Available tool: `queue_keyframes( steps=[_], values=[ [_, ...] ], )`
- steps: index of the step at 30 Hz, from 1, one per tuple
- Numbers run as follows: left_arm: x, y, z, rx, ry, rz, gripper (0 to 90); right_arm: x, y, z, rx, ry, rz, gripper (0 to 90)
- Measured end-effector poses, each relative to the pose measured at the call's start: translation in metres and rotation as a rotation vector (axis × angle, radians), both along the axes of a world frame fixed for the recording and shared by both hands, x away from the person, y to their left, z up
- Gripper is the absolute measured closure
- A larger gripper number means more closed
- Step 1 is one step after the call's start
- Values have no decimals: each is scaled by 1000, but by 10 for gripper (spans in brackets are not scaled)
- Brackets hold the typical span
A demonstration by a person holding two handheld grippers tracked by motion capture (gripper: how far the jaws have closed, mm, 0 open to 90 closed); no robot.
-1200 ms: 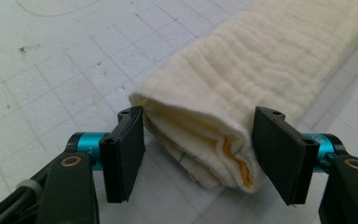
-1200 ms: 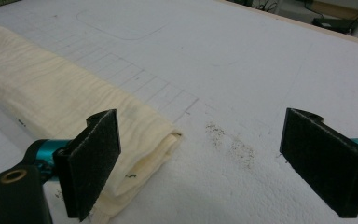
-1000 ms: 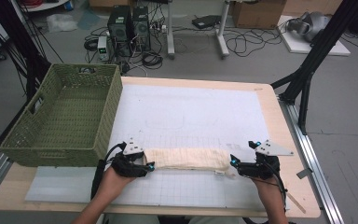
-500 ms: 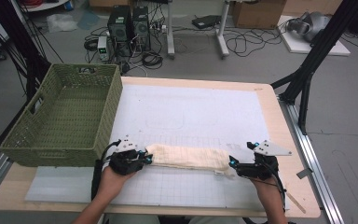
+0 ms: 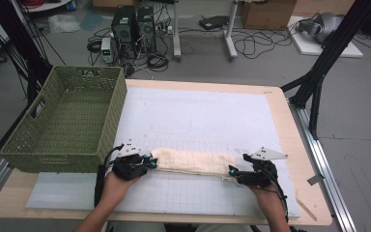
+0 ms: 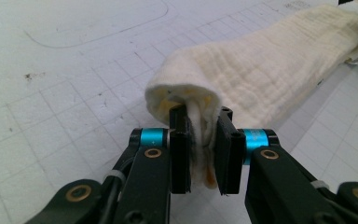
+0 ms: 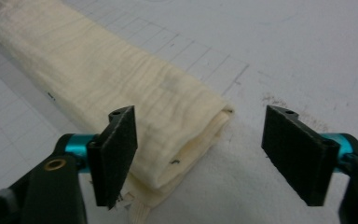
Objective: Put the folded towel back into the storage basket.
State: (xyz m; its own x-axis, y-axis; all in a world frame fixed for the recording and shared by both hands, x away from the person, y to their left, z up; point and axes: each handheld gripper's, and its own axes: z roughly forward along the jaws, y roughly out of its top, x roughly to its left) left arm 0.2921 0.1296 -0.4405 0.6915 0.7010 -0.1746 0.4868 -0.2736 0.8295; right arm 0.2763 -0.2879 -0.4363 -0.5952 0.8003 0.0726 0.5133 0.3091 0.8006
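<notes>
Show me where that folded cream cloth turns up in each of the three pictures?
High view: the folded cream cloth lies low in the middle, between both claws.
Left gripper view: it runs from the centre to the upper right, its near end pinched in the left claw.
Right gripper view: it runs from the upper left to bottom centre.
Shared landmark: the white grid mat.

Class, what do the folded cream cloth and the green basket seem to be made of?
Cloth: probably soft woven cotton, matte; fine crinkled ribs and limp folded layers suggest it. Basket: looks like woven plastic or dyed wicker, matte olive green; a regular lattice weave shows, but the fibre cannot be told.
</notes>
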Motion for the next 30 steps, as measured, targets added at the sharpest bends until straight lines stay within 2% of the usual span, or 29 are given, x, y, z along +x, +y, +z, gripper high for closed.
queue_keyframes(
  steps=[1, 6, 10, 14, 17, 22, 24, 25, 27, 30],
  values=[
    [0, 0, 0, -1, 0, 1, 780, 0, 1, -1, -16, 3, 5, 332],
    [1, 1, -1, 9, 2, 1, 779, 0, 9, -7, -30, 45, 51, 408],
    [2, 1, -1, 6, 5, 3, 779, 0, 15, -10, -73, 54, 68, 427],
    [2, 1, -2, 13, 3, 1, 779, 1, 14, -10, -55, 83, 59, 451],
    [2, 2, -2, 11, 2, 4, 779, -1, 12, -8, -46, 124, 47, 466],
    [2, 0, -4, 22, 7, 3, 779, -1, 13, -9, -43, 123, 43, 498],
    [2, -1, -4, 25, 6, 2, 779, -1, 14, -9, -44, 123, 48, 542],
    [2, -1, -4, 26, 4, 2, 779, -2, 15, -8, -43, 122, 57, 616],
    [3, 0, -4, 30, 5, 1, 779, -2, 18, -8, -47, 108, 78, 685],
    [3, -1, -5, 28, 8, 6, 779, -2, 19, -9, -31, 113, 87, 742]
  ],
)
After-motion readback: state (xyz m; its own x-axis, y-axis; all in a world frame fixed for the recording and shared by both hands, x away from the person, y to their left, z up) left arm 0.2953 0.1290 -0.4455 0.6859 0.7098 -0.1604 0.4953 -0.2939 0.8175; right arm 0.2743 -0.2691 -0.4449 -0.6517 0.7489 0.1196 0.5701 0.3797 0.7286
